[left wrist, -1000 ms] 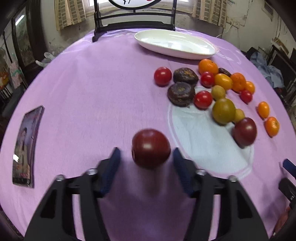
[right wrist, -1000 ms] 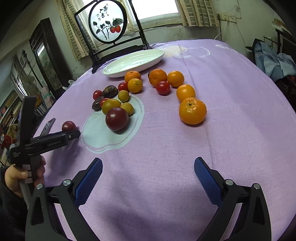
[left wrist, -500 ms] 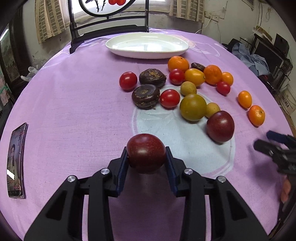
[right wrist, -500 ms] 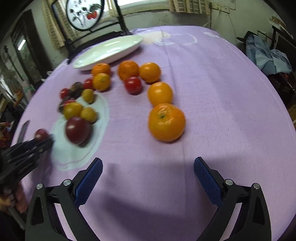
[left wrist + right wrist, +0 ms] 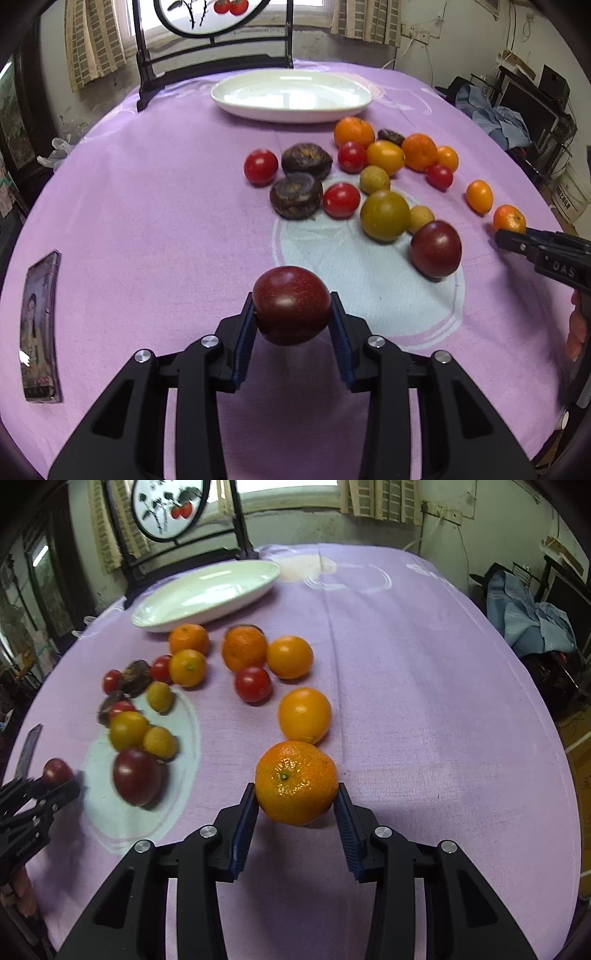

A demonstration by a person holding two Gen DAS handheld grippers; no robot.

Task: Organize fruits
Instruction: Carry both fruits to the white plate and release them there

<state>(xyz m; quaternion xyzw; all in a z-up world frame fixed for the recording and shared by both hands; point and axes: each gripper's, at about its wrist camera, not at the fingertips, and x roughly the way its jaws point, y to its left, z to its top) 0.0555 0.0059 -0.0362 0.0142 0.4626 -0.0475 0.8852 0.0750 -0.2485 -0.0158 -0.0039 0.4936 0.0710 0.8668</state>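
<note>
My left gripper is shut on a dark red plum, held just above the purple cloth. In the right wrist view the same plum shows at the far left in the left gripper. My right gripper is closing on a large mandarin that rests on the cloth, with both blue pads against its sides. From the left wrist view the right gripper reaches in from the right edge. A white oval plate stands at the far side.
A loose cluster of tomatoes, oranges, yellow-green fruits and two dark brown fruits lies between the grippers and the plate. A second dark plum sits on the pale oval print. A booklet lies at the left; a black chair back rises behind the plate.
My right gripper moved forward to the large mandarin and its wide jaws closed in around it. The left jaws tightened on the plum and the hand rolled slightly.
</note>
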